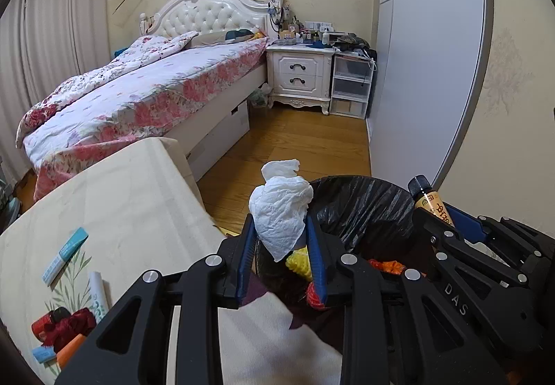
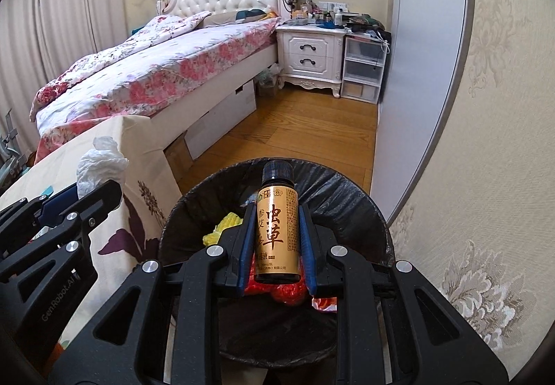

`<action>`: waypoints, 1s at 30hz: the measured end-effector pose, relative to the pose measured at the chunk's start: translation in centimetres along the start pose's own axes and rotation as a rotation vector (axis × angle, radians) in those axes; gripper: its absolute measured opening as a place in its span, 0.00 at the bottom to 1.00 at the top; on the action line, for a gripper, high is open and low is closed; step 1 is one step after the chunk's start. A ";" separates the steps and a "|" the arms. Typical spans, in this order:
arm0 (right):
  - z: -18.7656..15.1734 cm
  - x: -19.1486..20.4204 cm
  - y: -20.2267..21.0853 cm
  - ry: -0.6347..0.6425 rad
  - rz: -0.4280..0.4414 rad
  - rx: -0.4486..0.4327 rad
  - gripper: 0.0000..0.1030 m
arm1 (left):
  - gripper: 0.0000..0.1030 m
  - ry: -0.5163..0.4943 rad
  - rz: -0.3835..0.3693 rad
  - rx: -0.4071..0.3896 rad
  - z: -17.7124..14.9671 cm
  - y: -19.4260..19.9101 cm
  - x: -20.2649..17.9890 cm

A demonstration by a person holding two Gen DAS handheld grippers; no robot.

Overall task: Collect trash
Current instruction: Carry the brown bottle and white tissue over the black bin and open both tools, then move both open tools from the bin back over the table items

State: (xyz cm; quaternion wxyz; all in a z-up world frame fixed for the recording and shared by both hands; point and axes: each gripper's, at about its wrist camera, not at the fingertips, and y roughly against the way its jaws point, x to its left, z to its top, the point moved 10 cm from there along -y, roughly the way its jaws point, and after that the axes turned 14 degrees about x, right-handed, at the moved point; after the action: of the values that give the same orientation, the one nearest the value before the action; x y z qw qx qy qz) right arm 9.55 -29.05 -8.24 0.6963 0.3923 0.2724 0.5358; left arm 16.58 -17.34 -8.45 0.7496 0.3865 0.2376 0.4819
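Crumpled white tissue (image 1: 281,208) clamped between the blue pads of the left gripper (image 1: 281,239), held just above the near-left rim of the bin (image 2: 347,184) — a round can lined with a black bag. Small amber bottle (image 2: 277,222) with a gold label and black cap pinched upright in the right gripper (image 2: 277,246), squarely over the bin's mouth. Both claws clenched on their loads, neither slack. Down inside the liner, yellow (image 2: 222,229) and red wrappers (image 2: 288,291) already lying. Off to the left, a cloth-covered table (image 1: 114,190) with more bits waiting: a teal box (image 1: 66,255), a white tube (image 1: 99,294), a red bundle (image 1: 66,322) near the front edge. Step in hand, by the look of it: the drop, with both pieces carried to the bin and not yet let go. Next move calls for little from the right side — just a widening of the jaws, bottle likely to fall straight in. Left side perhaps needs a small nudge further over the opening first, since tissue drifts and may catch on the rim or cling to a pad. After that, back to the table for the rest.
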 end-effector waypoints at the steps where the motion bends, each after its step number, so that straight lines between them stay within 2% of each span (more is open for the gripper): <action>1: 0.0 -0.1 -0.1 -0.004 -0.001 0.001 0.23 | 0.29 -0.006 0.004 0.001 0.1 -0.2 -0.1; 10: 0.4 -0.6 -0.8 -0.021 -0.017 -0.001 0.23 | 0.30 -0.020 0.012 0.013 0.5 -1.5 -0.7; 12: 0.3 -0.7 -0.9 -0.024 -0.017 0.001 0.23 | 0.34 -0.017 0.010 0.018 0.4 -1.7 -0.8; 14: 0.3 -0.9 -1.0 -0.032 -0.018 -0.001 0.23 | 0.42 -0.014 0.013 0.022 0.4 -1.8 -0.8; 16: 0.4 -1.1 -1.0 -0.040 -0.023 -0.007 0.25 | 0.54 -0.009 0.019 0.020 0.3 -1.8 -0.7; 17: 0.5 -1.3 -1.0 -0.044 -0.027 -0.008 0.25 | 0.55 -0.007 0.021 0.019 0.4 -1.8 -0.6; 20: 0.8 -1.5 -1.0 -0.056 -0.037 -0.019 0.40 | 0.61 -0.006 0.031 0.022 0.3 -1.9 -0.5; 25: 0.9 -1.9 -0.8 -0.067 -0.046 -0.028 0.43 | 0.70 0.011 0.038 0.014 0.4 -1.5 0.0; 27: 0.9 -2.0 -0.7 -0.070 -0.048 -0.034 0.48 | 0.70 0.019 0.040 0.010 0.5 -1.2 0.3; 30: 1.0 -1.9 -0.3 -0.065 -0.047 -0.038 0.50 | 0.71 0.032 0.041 0.011 0.4 -0.6 1.0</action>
State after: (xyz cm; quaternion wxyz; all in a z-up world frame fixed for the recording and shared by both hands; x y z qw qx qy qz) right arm 9.96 -31.15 -8.07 0.7244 0.3898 0.2487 0.5113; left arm 17.65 -16.77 -8.70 0.7337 0.3874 0.2444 0.5019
